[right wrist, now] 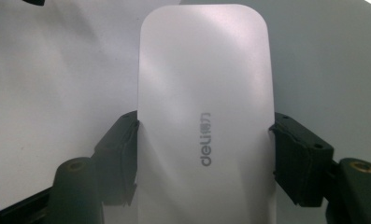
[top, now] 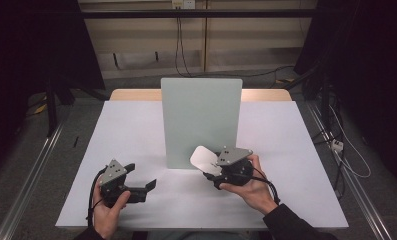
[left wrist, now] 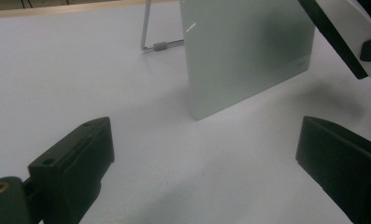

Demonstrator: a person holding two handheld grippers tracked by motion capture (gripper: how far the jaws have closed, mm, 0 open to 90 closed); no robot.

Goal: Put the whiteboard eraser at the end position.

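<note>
White covering (top: 136, 135) spreads across the table in front of me, with a strip of pale wood (top: 136, 94) showing along its far edge. Nearest me, at about seven o'clock on the sheet, my left hand (top: 106, 205) holds my left gripper (top: 142, 181) low over the surface. Its two black jaws stand wide apart with nothing between them; in the left gripper view, bare white sheet lies in the gap.

At about five o'clock, my right hand (top: 256, 189) holds my right gripper (top: 212, 169), a grey three-cornered plate on its top. Its jaws are clamped on the two long sides of a flat white eraser-shaped block (right wrist: 204, 112) with rounded corners, which carries grey "deli" lettering in the right gripper view. In the left gripper view the block shows a dark underside. The block is raised off the sheet and points toward eleven o'clock, its tip just in front of the panel's lower edge.

Beyond both grippers, at the table's centre, a pale grey-green panel (top: 201, 120) stands nearly upright, propped from behind by a thin metal wire leg (left wrist: 148, 28).

Farther off, grey floor (top: 71, 125) surrounds the table. Metal rails (top: 31, 175) run along it at nine and three o'clock. Black cables (top: 181, 50) hang down a beige wall (top: 136, 35) at twelve o'clock, and dark curtains (top: 31, 45) flank both sides.
</note>
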